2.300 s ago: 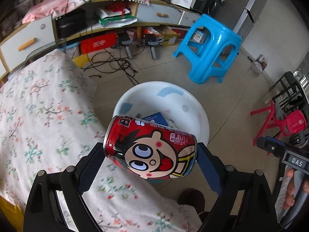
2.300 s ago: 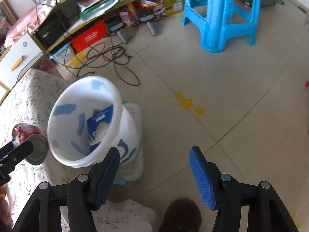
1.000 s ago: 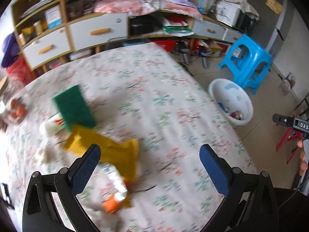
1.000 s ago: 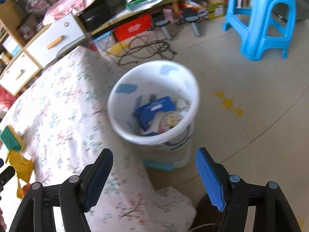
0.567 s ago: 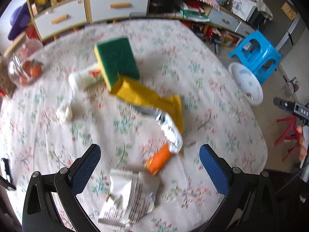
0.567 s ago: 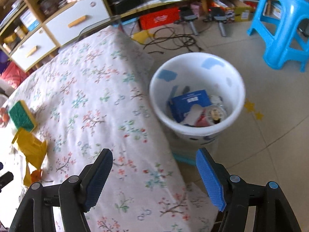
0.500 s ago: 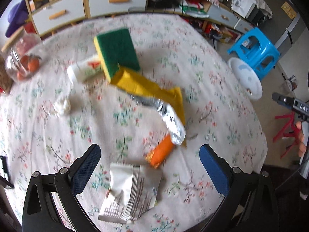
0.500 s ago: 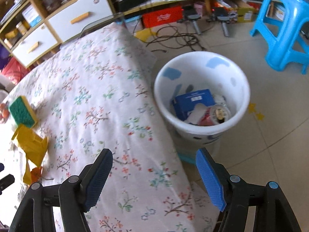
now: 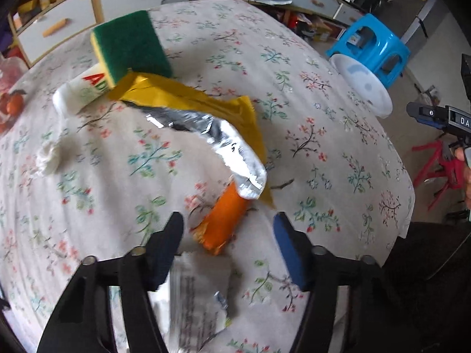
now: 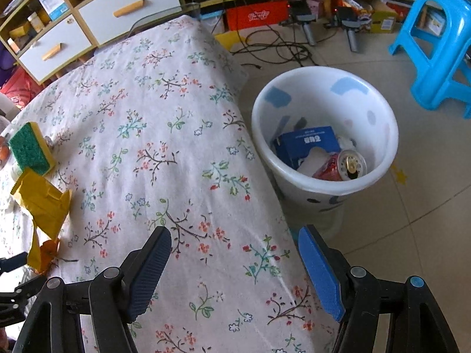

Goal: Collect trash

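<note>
On the floral tablecloth (image 9: pixel 338 147), counting from the left in the left wrist view: one crumpled white wad (image 9: pixel 48 156), one white tube (image 9: pixel 79 92) with red lettering, one green-and-yellow sponge (image 9: pixel 129 44) resting on the tube's end, one yellow wrapper (image 9: pixel 188 97) with a silver foil lining (image 9: pixel 223 141) curling up from it, one orange wrapper (image 9: pixel 225 220) poking out from under the foil, and one white printed packet (image 9: pixel 197 303) lying close to the camera. Past the table's far right edge stand one white bin (image 9: pixel 363 85) and one blue stool (image 9: pixel 374 47).

The left gripper (image 9: pixel 228 232) points steeply down at the table. Its jaws are closing, with the orange wrapper between the two pads; neither pad presses on it, and a gap shows on both sides.

In the right wrist view the bin (image 10: pixel 379 111) sits on the floor just beside the table's edge and holds one blue carton (image 10: pixel 306 144) and one red can (image 10: pixel 341 166), plus some white scraps. The stool (image 10: pixel 438 47) stands further right.

The right gripper (image 10: pixel 234 260) also tilts steeply down, over the table's corner. Its jaws stand wide apart with nothing between them but cloth below.
</note>
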`<state>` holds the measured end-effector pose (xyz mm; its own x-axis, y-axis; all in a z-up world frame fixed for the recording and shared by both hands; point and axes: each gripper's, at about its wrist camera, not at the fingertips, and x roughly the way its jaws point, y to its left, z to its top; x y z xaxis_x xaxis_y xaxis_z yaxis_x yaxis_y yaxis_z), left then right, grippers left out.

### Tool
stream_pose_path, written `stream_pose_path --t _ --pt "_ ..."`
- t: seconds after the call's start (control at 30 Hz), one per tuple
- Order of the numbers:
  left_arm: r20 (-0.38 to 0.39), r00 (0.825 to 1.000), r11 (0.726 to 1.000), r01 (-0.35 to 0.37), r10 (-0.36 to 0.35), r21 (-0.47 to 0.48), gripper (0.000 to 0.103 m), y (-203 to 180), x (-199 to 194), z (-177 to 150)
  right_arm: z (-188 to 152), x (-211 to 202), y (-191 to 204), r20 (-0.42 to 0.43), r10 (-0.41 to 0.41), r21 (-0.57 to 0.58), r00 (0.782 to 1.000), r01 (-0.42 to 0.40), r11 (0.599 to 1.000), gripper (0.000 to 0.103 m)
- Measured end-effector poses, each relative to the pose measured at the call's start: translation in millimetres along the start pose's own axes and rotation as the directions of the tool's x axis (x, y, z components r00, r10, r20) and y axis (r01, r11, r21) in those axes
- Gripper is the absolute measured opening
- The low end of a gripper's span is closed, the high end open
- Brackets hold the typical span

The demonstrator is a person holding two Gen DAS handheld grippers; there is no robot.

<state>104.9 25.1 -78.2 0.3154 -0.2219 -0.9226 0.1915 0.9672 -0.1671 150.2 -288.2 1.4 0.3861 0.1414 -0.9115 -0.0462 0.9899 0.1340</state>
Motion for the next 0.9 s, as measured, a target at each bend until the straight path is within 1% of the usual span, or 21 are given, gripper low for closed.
stream_pose_path --t 0.03,0.07,0.1,0.13,0.2,0.3,0.4,0.5,0.6,0.67,0.77,0.9 --pt "0.002 1.000 1.000 0.007 -0.007 -0.005 0.053 0 2 1 0 0 1 -0.001 0.000 0.001 1.000 0.000 1.000 0.076" --pt "0.001 1.000 1.000 0.012 -0.012 -0.011 0.044 0 4 3 0 1 2 -0.001 0.000 0.001 1.000 0.000 1.000 0.076" --pt "-0.003 1.000 1.000 0.010 -0.011 -0.016 0.038 0 5 4 0 1 3 -0.002 0.001 0.001 1.000 -0.001 1.000 0.076" --pt "-0.008 1.000 1.000 0.013 -0.013 -0.023 0.028 1 6 6 1 1 4 -0.003 0.002 0.000 1.000 -0.002 1.000 0.076" --pt "-0.012 0.999 0.999 0.030 -0.031 -0.044 0.026 4 1 7 2 2 9 -0.005 0.006 -0.004 1.000 -0.006 1.000 0.076" --pt "0.007 0.999 0.997 0.034 -0.034 -0.068 0.020 13 -14 4 5 3 20 -0.006 0.017 -0.015 1.000 -0.017 1.000 0.076" --pt "0.022 1.000 0.995 0.023 -0.020 -0.099 0.020 24 -25 -2 7 5 35 -0.006 0.030 -0.035 1.000 -0.030 0.999 0.076" --pt "0.033 0.999 0.990 -0.007 0.012 -0.142 0.020 40 -34 -9 10 10 58 -0.015 0.048 -0.067 0.999 -0.049 0.997 0.076" --pt "0.052 0.998 0.978 -0.016 0.027 -0.210 0.020 62 -42 -15 11 18 86 -0.035 0.070 -0.114 0.997 -0.074 0.991 0.076" --pt "0.070 0.997 0.971 -0.024 0.041 -0.238 0.020 75 -50 -19 10 22 105 -0.048 0.084 -0.149 0.995 -0.091 0.985 0.076" --pt "0.100 0.994 0.962 -0.024 0.053 -0.270 0.020 89 -62 -24 7 32 138 -0.073 0.116 -0.218 0.991 -0.130 0.967 0.076" --pt "0.141 0.989 0.947 -0.005 0.053 -0.321 0.019 106 -78 -30 3 48 182 -0.116 0.163 -0.326 0.980 -0.193 0.925 0.083"
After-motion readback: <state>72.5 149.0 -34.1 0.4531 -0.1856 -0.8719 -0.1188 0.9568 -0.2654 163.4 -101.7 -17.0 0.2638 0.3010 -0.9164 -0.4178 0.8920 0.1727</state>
